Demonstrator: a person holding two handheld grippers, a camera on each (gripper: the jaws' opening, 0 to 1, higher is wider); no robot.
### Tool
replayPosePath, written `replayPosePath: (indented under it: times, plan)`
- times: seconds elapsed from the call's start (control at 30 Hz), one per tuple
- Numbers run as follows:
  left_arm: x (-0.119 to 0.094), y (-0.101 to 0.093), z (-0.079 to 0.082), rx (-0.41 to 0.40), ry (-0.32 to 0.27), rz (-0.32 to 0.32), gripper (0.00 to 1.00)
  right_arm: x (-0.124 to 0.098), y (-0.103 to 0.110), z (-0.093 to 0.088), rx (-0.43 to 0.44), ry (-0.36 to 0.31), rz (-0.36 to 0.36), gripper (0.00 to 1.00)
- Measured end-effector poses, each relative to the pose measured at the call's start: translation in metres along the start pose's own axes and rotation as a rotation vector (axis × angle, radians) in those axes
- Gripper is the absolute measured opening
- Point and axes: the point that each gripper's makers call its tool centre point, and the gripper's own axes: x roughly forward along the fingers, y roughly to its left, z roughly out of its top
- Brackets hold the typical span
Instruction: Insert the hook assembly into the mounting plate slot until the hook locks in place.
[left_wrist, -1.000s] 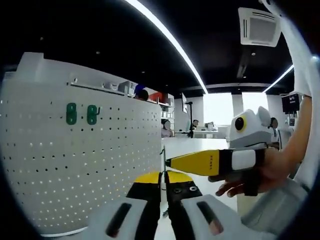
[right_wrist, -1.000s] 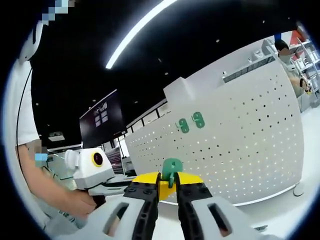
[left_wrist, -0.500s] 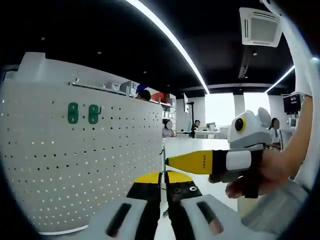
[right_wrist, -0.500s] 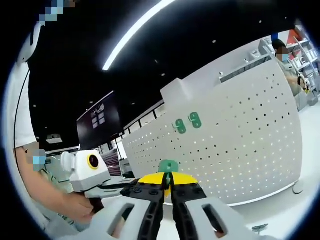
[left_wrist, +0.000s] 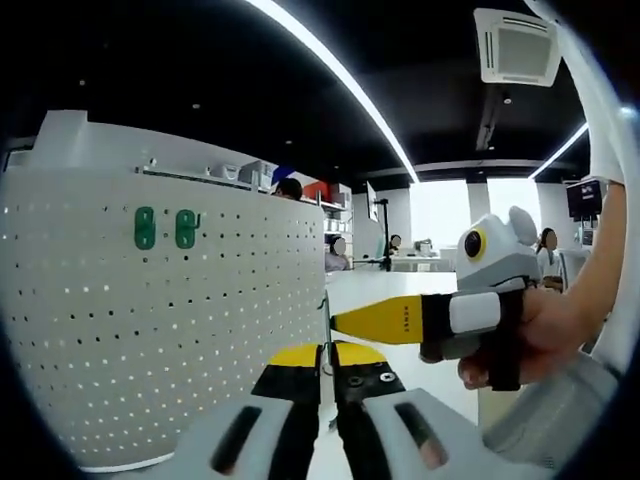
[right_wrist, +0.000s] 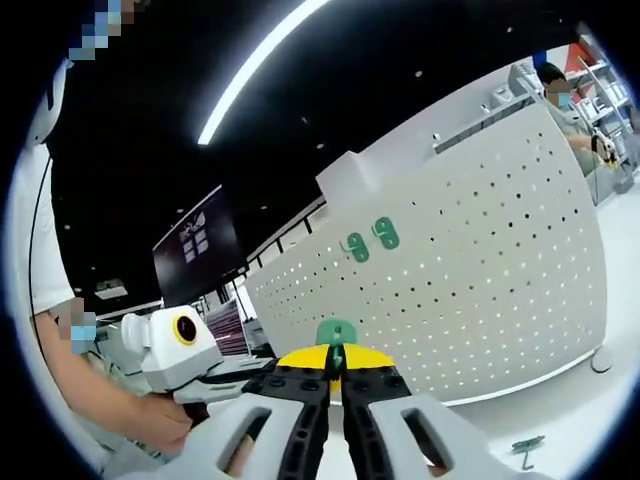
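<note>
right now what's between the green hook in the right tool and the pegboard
Nothing: in the right gripper view the stretch from the held green hook to the pegboard is bare air.

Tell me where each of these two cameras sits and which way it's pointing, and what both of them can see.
Left gripper view: rides on the left gripper, looking along its shut jaws at the white pegboard; the person's hand holding the right gripper enters from the right.
Right gripper view: rides on the right gripper, shut on a green hook, facing the pegboard; the left gripper and the hand holding it show at lower left.
Shared: the pegboard and two green hooks mounted on it.
</note>
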Motion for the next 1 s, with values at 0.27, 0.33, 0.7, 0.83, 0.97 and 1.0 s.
replayPosePath:
  times: [0.27, 0.33, 0.7, 0.83, 0.97, 1.0]
  plan:
    - [0.001, -0.002, -0.009, -0.005, 0.039, -0.014, 0.15, -0.003, -0.001, -0.001, 0.029, 0.001, 0.004, 0.0]
    - [0.001, -0.001, -0.013, 0.006, 0.052, -0.01, 0.25, -0.003, -0.001, 0.0, 0.03, 0.002, 0.005, 0.0]
    - [0.0, 0.005, -0.018, 0.014, 0.078, 0.02, 0.64, -0.002, 0.001, -0.002, 0.02, 0.014, 0.015, 0.0]
    - [-0.001, 0.005, -0.02, 0.017, 0.083, 0.019, 0.64, -0.002, 0.0, -0.002, 0.023, 0.015, 0.014, 0.0]
    - [-0.001, 0.004, -0.018, 0.02, 0.08, 0.019, 0.64, -0.003, 0.0, 0.0, -0.003, 0.02, 0.007, 0.0]
    - [-0.001, 0.004, -0.018, 0.02, 0.08, 0.019, 0.64, -0.004, -0.002, 0.001, -0.057, 0.027, -0.002, 0.0]
